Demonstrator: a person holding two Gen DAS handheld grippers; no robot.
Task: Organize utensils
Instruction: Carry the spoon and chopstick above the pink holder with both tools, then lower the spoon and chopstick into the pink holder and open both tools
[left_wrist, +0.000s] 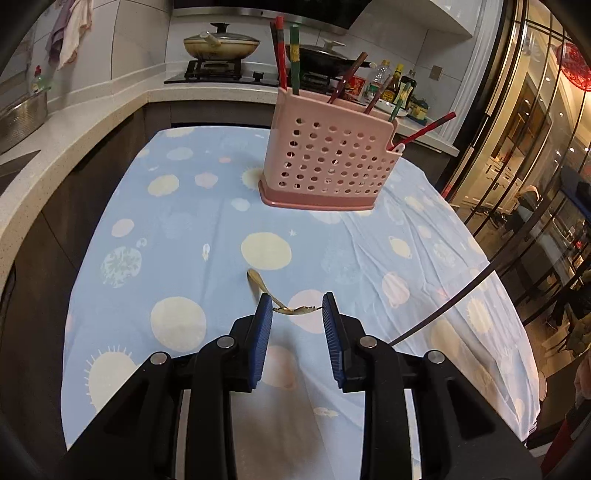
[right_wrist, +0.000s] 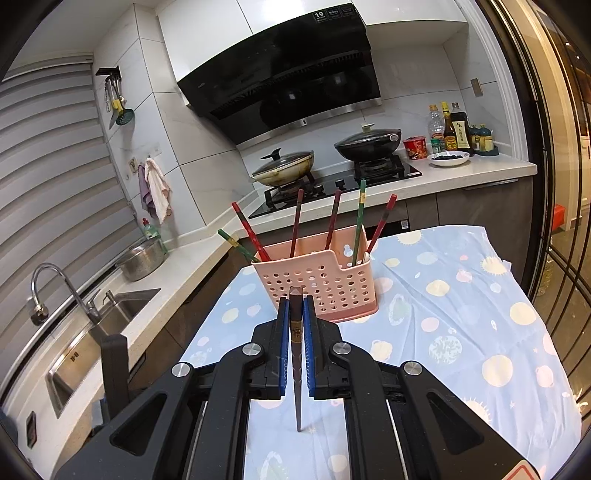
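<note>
Your left gripper (left_wrist: 297, 308) has its jaws partly apart with a small gold spoon (left_wrist: 275, 295) crosswise between the tips; the blue pads (left_wrist: 263, 325) press on its two ends, so it is gripped. The left fingertip hides where the spoon's neck meets its bowl, and the handle's detail is too small to read. The spoon seems clear of the patterned cloth (left_wrist: 184, 229) on the tabletop, though no shadow confirms this.

Your right gripper (right_wrist: 296, 314) has its jaws closed on a dark chopstick (right_wrist: 296, 332) running along your fingers, thin end toward the camera. The pads hide its sides.

The pink perforated holder (right_wrist: 325, 284) stands upright on the cloth ahead, chopsticks (right_wrist: 358, 221) leaning out. Its inner compartments are hidden, and its lower left corner sits behind your right jaws.
</note>
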